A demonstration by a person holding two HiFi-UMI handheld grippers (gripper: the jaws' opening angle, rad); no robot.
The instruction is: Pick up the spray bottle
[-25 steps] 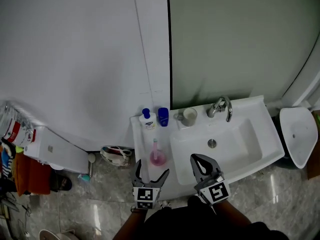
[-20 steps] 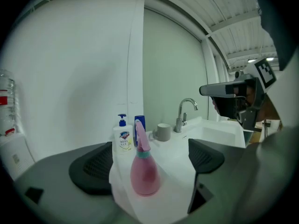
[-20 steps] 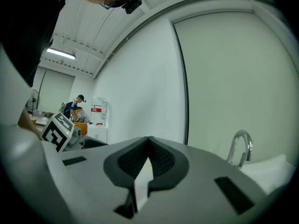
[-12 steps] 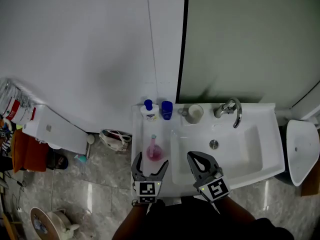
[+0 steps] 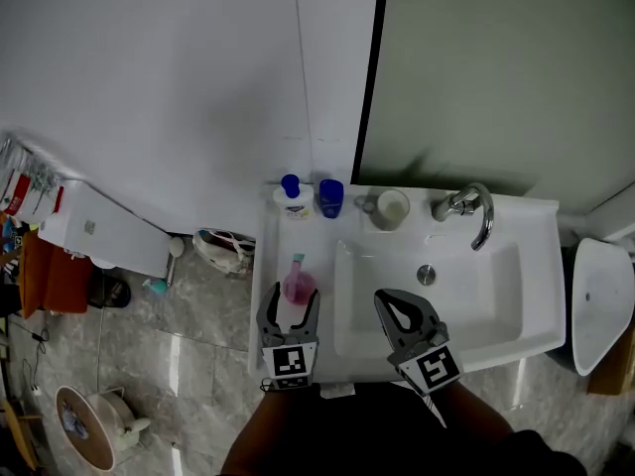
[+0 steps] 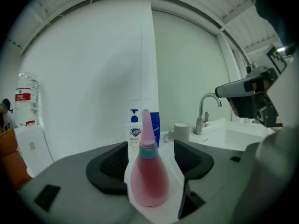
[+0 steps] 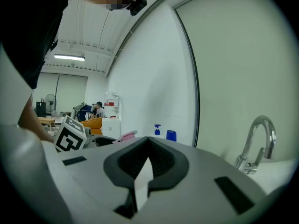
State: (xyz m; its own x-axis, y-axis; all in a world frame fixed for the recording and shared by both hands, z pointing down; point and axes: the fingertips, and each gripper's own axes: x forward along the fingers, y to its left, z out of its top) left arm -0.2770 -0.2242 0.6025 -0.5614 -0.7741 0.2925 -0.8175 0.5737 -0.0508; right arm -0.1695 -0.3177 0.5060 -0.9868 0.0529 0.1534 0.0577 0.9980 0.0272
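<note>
The spray bottle (image 5: 298, 286), pink with a teal collar and a pink nozzle, stands upright on the left ledge of the sink (image 5: 541, 266), at 9 o'clock from the basin. The left gripper (image 5: 291, 301) comes at it from 6 o'clock. Its jaws are about half open and closing, with the bottle's round body between them. In the left gripper view, a thin strip of white ledge shows on each side between the body and the ribbed pads (image 6: 112, 164), so the pads are not yet pressing on it.

The right gripper (image 5: 385, 300) is at 3 o'clock from the left one, over the front part of the basin. Its jaw tips are together with nothing between them.

Along the back ledge, at 12 o'clock from the bottle, stands a white pump bottle (image 5: 290, 194). A blue cup (image 5: 330, 198) is just beside it at 3 o'clock, then a mug (image 5: 393, 209), then the tap (image 5: 471, 211).
</note>
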